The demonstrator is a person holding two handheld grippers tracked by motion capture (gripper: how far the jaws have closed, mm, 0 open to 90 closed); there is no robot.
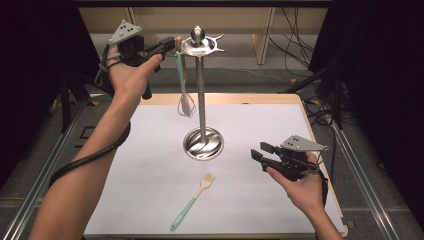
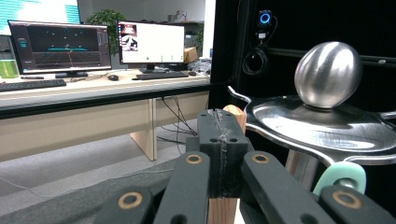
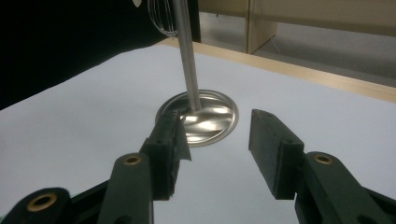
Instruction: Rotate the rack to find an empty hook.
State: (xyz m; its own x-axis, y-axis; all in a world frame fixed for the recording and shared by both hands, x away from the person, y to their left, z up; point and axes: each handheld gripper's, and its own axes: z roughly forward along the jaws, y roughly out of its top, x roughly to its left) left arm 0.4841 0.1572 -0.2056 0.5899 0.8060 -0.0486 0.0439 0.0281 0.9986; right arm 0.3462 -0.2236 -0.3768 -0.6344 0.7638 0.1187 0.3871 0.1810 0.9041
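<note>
A whisk (image 1: 185,97) is hung upright from the top of a steel stand (image 1: 201,95), wires downward. Its wooden handle end (image 2: 235,115) is clamped in the closed left gripper (image 1: 168,46) — wood between the pads is seen from the left gripper view. The right gripper (image 3: 217,135) is held wide open, empty, above the table (image 1: 150,175). A brush (image 1: 193,201) is seen lying diagonally in the high view.

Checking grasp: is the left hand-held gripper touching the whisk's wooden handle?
Touching. In the left gripper view the left hand-held gripper is shut, with the whisk's wooden handle clamped between its jaws.
</note>
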